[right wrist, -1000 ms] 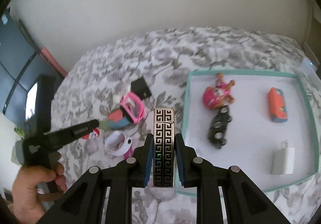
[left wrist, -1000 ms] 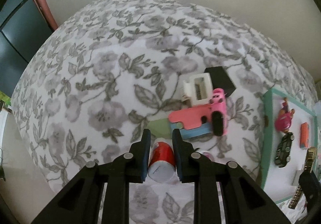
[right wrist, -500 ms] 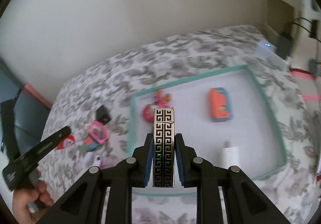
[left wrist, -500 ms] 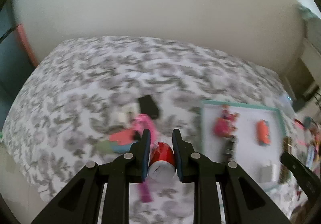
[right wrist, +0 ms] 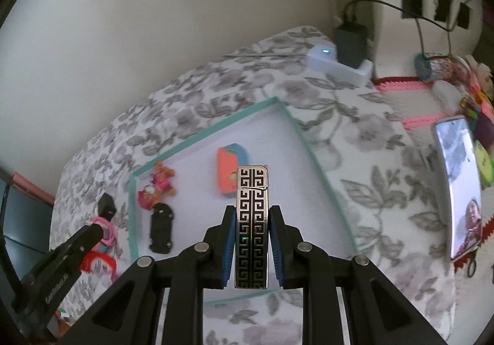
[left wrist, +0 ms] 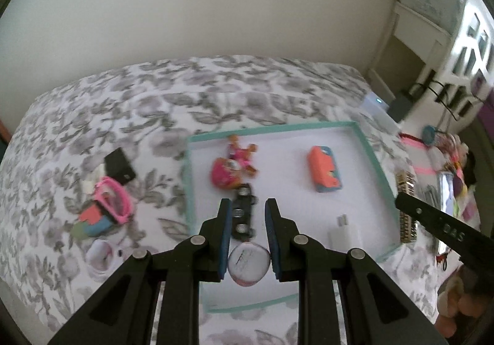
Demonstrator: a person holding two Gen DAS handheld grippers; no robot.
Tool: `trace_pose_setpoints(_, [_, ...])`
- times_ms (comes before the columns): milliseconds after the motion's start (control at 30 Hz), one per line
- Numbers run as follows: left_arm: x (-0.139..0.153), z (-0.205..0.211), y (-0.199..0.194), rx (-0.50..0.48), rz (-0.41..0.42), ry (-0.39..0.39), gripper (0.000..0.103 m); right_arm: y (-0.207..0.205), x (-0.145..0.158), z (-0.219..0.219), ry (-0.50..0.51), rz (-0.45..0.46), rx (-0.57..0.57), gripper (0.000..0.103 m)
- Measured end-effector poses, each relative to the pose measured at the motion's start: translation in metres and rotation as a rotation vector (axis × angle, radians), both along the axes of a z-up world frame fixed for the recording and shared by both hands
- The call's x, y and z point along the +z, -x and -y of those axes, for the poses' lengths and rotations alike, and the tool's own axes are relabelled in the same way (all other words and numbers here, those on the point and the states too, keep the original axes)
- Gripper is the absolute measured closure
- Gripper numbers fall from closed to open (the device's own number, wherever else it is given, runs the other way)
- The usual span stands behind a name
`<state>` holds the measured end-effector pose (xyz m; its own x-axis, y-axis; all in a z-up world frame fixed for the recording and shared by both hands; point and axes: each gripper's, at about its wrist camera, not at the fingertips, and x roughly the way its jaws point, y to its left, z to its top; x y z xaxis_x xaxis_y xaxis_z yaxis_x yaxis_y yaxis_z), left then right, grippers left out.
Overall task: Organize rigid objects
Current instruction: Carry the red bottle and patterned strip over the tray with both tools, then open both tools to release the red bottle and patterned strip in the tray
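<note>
Between blue-padded claws, glossy key-patterned metal bar (right wrist: 251, 227), rectangular, upright

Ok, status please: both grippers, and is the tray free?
Left gripper shut on red capsule. Right gripper shut on patterned lighter. Tray open; black car below left.

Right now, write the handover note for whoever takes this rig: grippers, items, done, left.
Left gripper: shut on a small red container, above the near part of the teal-rimmed tray.
Right gripper: shut on a slim metal case with a black key pattern, also above the tray.
Done, in the tray: pink doll toy, black toy car, orange case, white charger.
Left: set both held items down; then, from the bedspread left of the tray, the black block, pink-framed toy, coloured pieces, white ring.
</note>
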<state>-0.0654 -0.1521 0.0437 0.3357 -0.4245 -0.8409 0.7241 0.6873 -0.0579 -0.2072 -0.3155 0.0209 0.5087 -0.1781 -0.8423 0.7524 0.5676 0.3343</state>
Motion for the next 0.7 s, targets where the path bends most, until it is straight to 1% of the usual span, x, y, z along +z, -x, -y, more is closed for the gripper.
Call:
trace_pose_setpoints(167, [-0.008,0.018,0.014,-0.054,-0.007,-0.009,0.080,0.001,-0.012,0.005,-0.016,-0.043,0.009,0.081])
trace_pose_setpoints(233, [-0.016,0.025,0.016,-0.069,-0.006,-0.027,0.080,-0.002,-0.019,0.005,-0.029,-0.062,0.023,0.081])
trace_pose_setpoints(300, [-0.026,0.032,0.018,-0.083,-0.023,-0.054,0.080,-0.005,-0.027,0.002,-0.041,-0.082,0.036,0.081])
trace_pose_setpoints(433, [-0.036,0.035,0.018,-0.083,-0.033,-0.075,0.080,-0.012,-0.040,-0.001,-0.058,-0.116,0.061,0.081])
trace_pose_setpoints(533, [-0.039,0.037,0.016,-0.079,-0.017,-0.080,0.080,-0.014,-0.048,-0.001,-0.071,-0.131,0.065,0.080])
trace_pose_setpoints(700, [-0.056,0.044,0.012,-0.079,-0.019,-0.129,0.080,-0.019,-0.064,-0.003,-0.100,-0.164,0.076,0.080])
